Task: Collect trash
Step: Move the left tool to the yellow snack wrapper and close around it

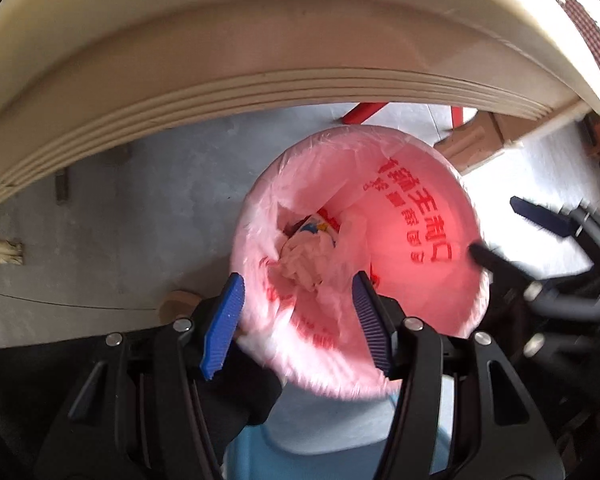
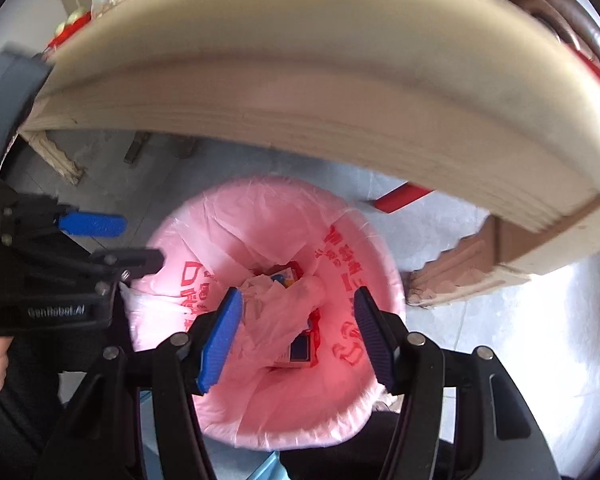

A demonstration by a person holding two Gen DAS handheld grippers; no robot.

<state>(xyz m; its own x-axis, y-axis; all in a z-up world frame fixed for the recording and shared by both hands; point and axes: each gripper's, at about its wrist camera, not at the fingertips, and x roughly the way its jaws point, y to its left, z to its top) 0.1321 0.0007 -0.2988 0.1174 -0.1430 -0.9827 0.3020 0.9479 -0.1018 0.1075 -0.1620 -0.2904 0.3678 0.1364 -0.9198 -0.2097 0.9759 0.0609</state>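
Trash (image 2: 288, 312), crumpled tissue and a small carton, sits deep in the pink-lined bin (image 2: 260, 216) directly below both grippers. Left gripper (image 1: 298, 312) and right gripper (image 2: 298, 320) hang over the rim with fingers spread, empty, likely poised to gather the liner's edges from opposite sides

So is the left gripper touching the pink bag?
Cannot tell. In the left wrist view the left gripper hangs open over the pink bag, its fingers overlapping the rim, but neither view shows contact or a gap plainly.
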